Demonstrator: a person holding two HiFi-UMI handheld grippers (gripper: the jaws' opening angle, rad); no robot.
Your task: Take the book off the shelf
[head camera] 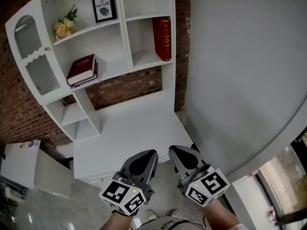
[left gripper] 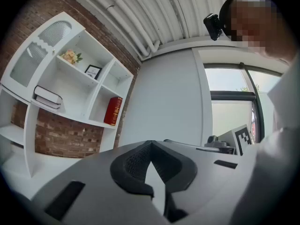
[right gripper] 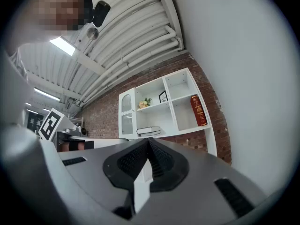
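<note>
White shelf unit (head camera: 129,56) on rough brick wall (head camera: 124,87) — glossy red hardback book (head camera: 162,38) stands upright. Left gripper (head camera: 151,155), right gripper (head camera: 174,152): ribbed black jaws together, empty.

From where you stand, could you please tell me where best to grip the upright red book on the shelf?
Probably the upper spine, coming straight in from the open front of the shelf. The red book stands upright, spine outward, close to its compartment's right wall, with room only on its left, so tip it leftward before pinching.
</note>
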